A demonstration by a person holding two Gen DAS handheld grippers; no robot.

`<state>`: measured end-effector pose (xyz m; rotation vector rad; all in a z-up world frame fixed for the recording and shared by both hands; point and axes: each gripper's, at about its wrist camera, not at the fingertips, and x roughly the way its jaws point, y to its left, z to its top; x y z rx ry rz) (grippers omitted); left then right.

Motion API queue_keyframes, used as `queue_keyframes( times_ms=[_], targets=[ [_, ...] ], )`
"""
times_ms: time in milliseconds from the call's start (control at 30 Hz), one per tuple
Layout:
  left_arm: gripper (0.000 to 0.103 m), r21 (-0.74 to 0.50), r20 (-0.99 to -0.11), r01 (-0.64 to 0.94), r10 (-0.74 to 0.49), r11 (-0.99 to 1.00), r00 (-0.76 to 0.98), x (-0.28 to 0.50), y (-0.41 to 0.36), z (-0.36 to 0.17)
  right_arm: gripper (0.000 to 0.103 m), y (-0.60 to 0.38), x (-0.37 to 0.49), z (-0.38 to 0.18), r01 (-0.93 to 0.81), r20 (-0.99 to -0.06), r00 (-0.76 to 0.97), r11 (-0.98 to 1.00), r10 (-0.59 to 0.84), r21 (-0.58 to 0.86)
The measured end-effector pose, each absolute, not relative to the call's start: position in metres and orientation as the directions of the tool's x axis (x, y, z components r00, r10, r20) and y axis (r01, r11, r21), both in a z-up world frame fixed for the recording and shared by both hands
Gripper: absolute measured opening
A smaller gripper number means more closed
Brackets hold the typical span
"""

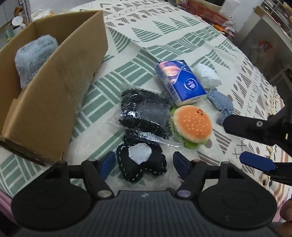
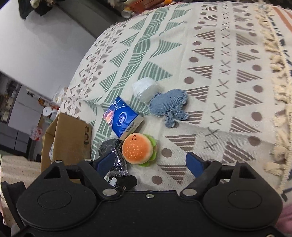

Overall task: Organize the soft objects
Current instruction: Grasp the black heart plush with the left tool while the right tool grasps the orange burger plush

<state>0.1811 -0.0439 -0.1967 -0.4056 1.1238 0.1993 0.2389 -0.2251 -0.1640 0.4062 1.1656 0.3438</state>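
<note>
Left wrist view: both tools gape wide; left tool [image 1: 144, 162] straddles a stitched black felt toy [image 1: 141, 164].

home interior: patterned tasselled tablecloth [image 2: 209, 60] over table, household clutter and orange basket [image 1: 206, 11] behind.

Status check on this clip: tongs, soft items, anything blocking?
Left tongs open, straddling black felt toy. Right tongs open, empty, near burger plush. Fluffy blue item already in box. Nothing blocking.
</note>
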Motion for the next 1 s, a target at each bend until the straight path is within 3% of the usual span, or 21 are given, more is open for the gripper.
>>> queue_keyframes(
  times_ms=[167, 267, 500, 633, 667, 733, 833, 1000],
  targets=[
    [0.047, -0.223, -0.894, -0.369, -0.038, 0.902, 0.446, 0.183, -0.042, -0.196, 0.081, -0.211, 0.248, -0.174, -0.089, -0.823, 0.327, 0.882, 0.464, 0.462],
    [0.042, -0.237, -0.892, -0.374, -0.048, 0.897, 0.45, 0.183, -0.041, -0.196, 0.077, -0.206, 0.253, -0.178, -0.093, -0.829, 0.327, 0.888, 0.454, 0.45],
    [0.04, -0.276, -0.889, -0.393, -0.077, 0.877, 0.452, 0.182, -0.034, -0.195, 0.062, -0.192, 0.26, -0.192, -0.117, -0.844, 0.295, 0.894, 0.447, 0.433],
    [0.04, -0.289, -0.887, -0.396, -0.088, 0.872, 0.453, 0.182, -0.031, -0.195, 0.06, -0.183, 0.261, -0.193, -0.143, -0.853, 0.305, 0.906, 0.423, 0.398],
    [0.04, -0.289, -0.886, -0.395, -0.088, 0.872, 0.455, 0.182, -0.031, -0.195, 0.057, -0.181, 0.261, -0.193, -0.147, -0.856, 0.308, 0.91, 0.415, 0.388],
    [0.04, -0.29, -0.883, -0.393, -0.086, 0.873, 0.461, 0.181, -0.031, -0.194, 0.042, -0.18, 0.261, -0.194, -0.15, -0.856, 0.313, 0.911, 0.411, 0.383],
    [0.039, -0.288, -0.879, -0.384, -0.083, 0.877, 0.469, 0.18, -0.032, -0.191, 0.037, -0.183, 0.259, -0.193, -0.137, -0.852, 0.325, 0.912, 0.411, 0.387],
    [0.038, -0.296, -0.865, -0.36, -0.089, 0.884, 0.494, 0.176, -0.035, -0.183, 0.035, -0.189, 0.251, -0.185, -0.105, -0.85, 0.354, 0.92, 0.39, 0.378]
  ],
)
